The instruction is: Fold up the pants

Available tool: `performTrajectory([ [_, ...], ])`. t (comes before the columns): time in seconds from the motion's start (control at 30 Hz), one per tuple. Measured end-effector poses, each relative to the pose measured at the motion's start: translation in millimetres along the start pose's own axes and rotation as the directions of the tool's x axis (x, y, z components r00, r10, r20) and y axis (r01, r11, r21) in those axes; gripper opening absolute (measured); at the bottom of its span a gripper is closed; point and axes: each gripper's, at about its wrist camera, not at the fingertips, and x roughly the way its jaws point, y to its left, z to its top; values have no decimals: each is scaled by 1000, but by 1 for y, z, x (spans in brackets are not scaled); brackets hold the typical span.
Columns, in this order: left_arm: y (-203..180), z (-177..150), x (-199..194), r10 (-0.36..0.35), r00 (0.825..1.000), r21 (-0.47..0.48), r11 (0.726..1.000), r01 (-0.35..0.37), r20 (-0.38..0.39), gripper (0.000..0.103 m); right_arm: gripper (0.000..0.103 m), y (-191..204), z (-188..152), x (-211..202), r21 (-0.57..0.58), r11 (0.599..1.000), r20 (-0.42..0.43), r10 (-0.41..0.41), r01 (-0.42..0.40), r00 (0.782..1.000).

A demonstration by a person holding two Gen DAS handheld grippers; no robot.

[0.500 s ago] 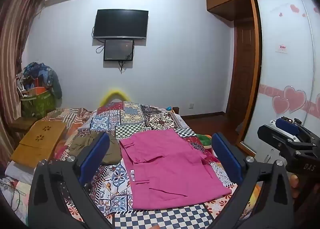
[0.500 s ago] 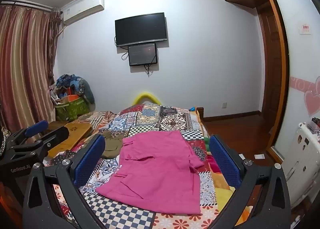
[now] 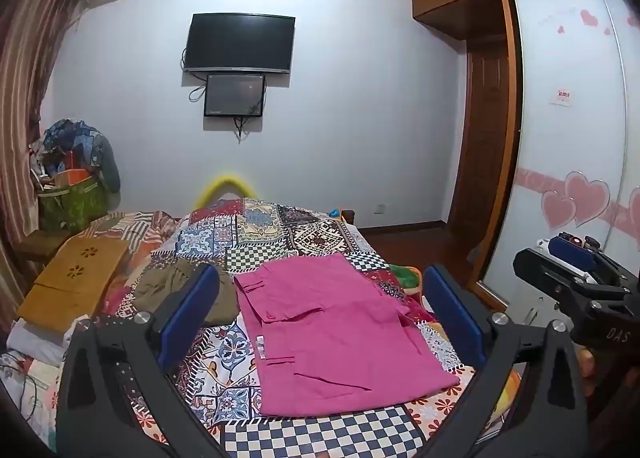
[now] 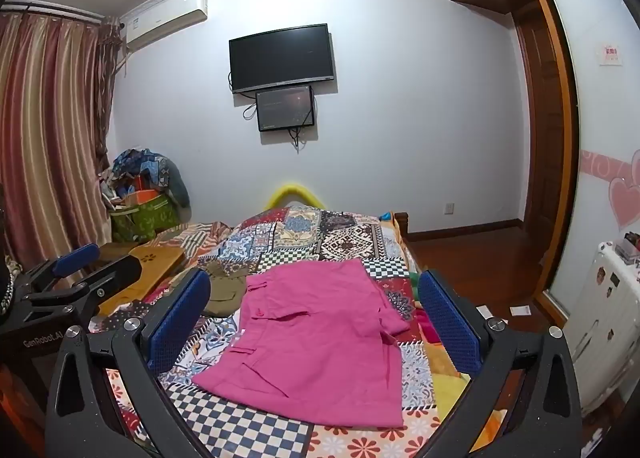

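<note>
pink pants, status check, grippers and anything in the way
Left gripper and right gripper open, holding nothing. Pink pants flat on the quilt. Olive garment at their left edge.

The pink pants (image 3: 332, 332) are matt woven cloth (lightly creased), lying on a printed cloth quilt (image 3: 256, 234); the wardrobe door (image 3: 568, 146) looks glossy and smooth.

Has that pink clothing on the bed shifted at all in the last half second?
No. The pink pants lie in the same spot beside the olive garment on the patchwork bedspread, untouched by either tool.
</note>
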Motion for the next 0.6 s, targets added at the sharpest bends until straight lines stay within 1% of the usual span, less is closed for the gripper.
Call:
performTrajectory([
  [0.6, 4, 0, -1, -7, 1000, -6, 1000, 7, -6, 103, 103, -2, -2, 0, 4, 1000, -4, -1, 1, 1000],
])
